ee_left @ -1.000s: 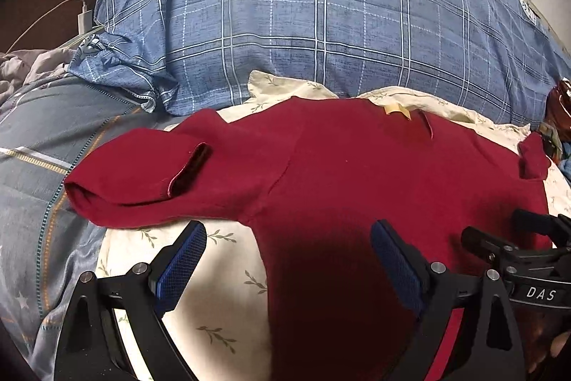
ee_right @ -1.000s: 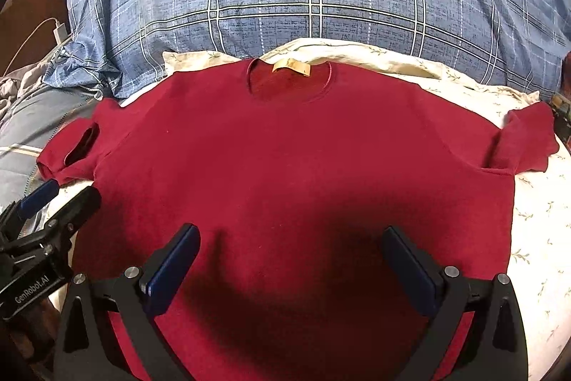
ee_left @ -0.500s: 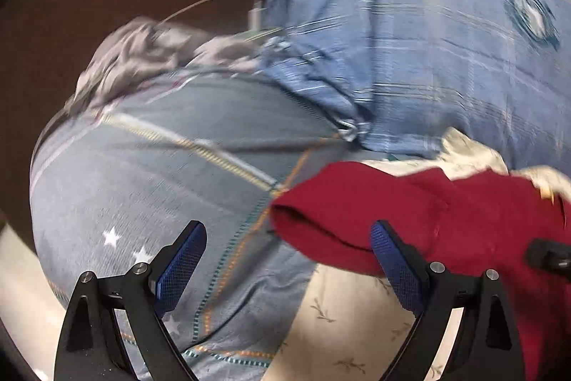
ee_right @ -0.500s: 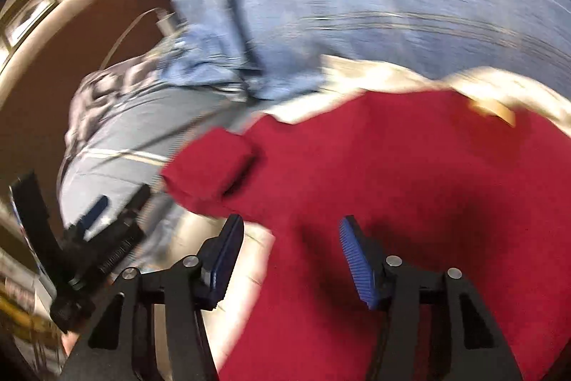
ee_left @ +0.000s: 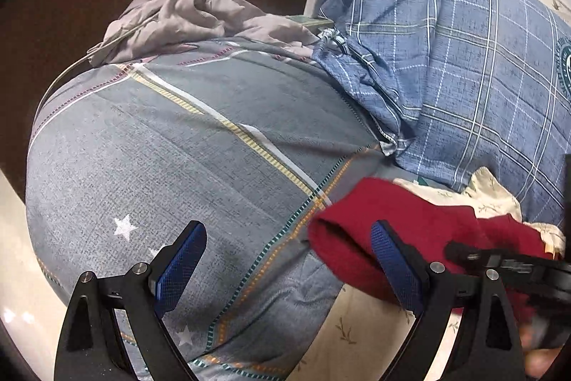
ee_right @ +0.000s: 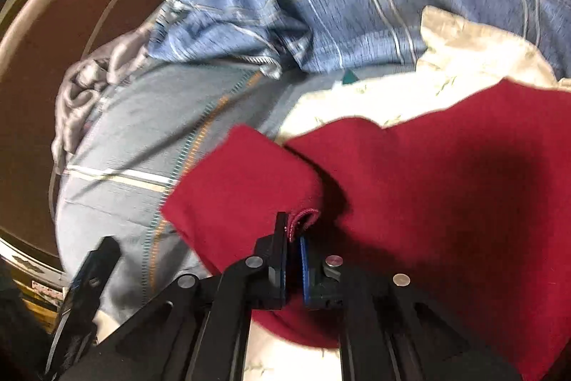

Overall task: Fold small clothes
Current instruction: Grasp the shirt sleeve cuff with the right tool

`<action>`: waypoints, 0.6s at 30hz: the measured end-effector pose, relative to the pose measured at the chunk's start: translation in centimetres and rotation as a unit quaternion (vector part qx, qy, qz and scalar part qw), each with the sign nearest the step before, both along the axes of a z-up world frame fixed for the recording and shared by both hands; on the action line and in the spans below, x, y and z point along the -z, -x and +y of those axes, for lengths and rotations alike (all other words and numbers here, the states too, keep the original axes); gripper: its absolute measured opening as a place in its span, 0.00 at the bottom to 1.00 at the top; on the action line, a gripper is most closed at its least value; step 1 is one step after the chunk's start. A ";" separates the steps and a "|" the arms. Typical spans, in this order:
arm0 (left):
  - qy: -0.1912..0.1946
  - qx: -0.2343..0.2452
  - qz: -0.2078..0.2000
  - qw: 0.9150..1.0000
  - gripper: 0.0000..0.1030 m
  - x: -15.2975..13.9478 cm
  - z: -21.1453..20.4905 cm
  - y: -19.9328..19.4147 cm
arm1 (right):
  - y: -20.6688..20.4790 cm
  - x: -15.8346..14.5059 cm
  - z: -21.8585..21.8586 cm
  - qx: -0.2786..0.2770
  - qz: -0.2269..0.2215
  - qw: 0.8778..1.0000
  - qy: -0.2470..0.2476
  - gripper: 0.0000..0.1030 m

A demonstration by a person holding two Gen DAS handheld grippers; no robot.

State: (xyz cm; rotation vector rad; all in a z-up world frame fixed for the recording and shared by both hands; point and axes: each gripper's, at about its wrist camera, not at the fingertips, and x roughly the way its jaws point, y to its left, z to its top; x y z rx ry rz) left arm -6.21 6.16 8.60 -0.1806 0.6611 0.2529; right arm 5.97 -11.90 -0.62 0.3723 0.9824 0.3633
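Pinching the sleeve hem of the red shirt (ee_right: 410,188) at lower centre, the right gripper (ee_right: 293,249) should carry it inward, flat across the body; the left gripper (ee_left: 285,259) hovers beside the sleeve, jaws spread and empty.

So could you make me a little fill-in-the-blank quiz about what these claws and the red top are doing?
1. The right claw is shut on the red top's ____.
2. The left claw is ____ and holds nothing.
3. The red top lies on a ____ floral cloth.
Missing words: sleeve; open; cream
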 end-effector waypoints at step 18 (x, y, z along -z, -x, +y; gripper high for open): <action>-0.026 0.077 -0.003 0.997 0.91 0.9 -6.0 0.8 | 12.0 -7.8 -26.6 0.225 -0.008 0.957 0.184 0.05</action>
